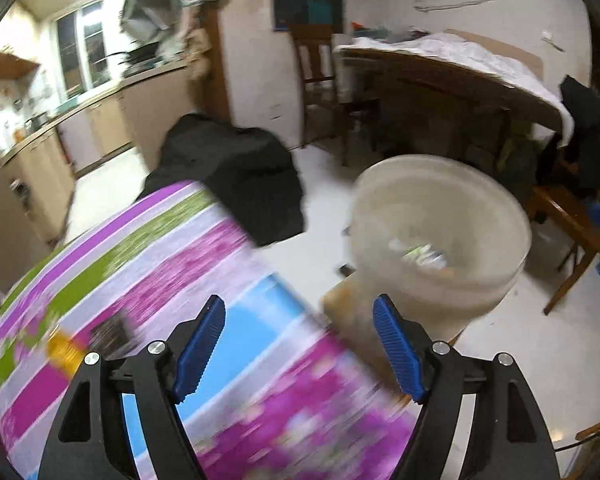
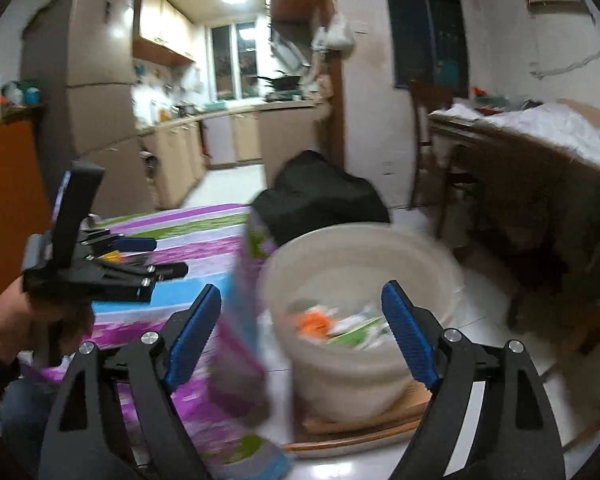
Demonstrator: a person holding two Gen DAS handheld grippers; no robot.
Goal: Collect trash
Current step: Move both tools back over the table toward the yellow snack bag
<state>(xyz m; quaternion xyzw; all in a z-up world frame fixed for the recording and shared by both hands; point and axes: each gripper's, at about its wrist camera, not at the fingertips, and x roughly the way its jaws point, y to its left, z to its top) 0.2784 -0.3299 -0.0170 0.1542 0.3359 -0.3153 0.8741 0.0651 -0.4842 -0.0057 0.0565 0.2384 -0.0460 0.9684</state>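
A translucent white plastic bin (image 1: 440,236) stands on a wooden stool beside the table, with paper and wrapper scraps (image 1: 422,256) inside. It also shows in the right wrist view (image 2: 360,308), holding orange and green scraps (image 2: 332,326). My left gripper (image 1: 300,352) is open and empty above the striped tablecloth (image 1: 148,280), just left of the bin. A blurred yellow and dark item (image 1: 66,350) lies on the cloth at the left. My right gripper (image 2: 302,338) is open and empty, in front of the bin. The left gripper also shows from the side in the right wrist view (image 2: 156,260).
A black bag (image 1: 236,176) sits on a seat behind the table. A wooden desk with white cloth (image 1: 460,68) stands at the right, with wooden chairs (image 1: 568,220) near it. The kitchen counter (image 1: 80,112) runs along the left. The floor is white tile.
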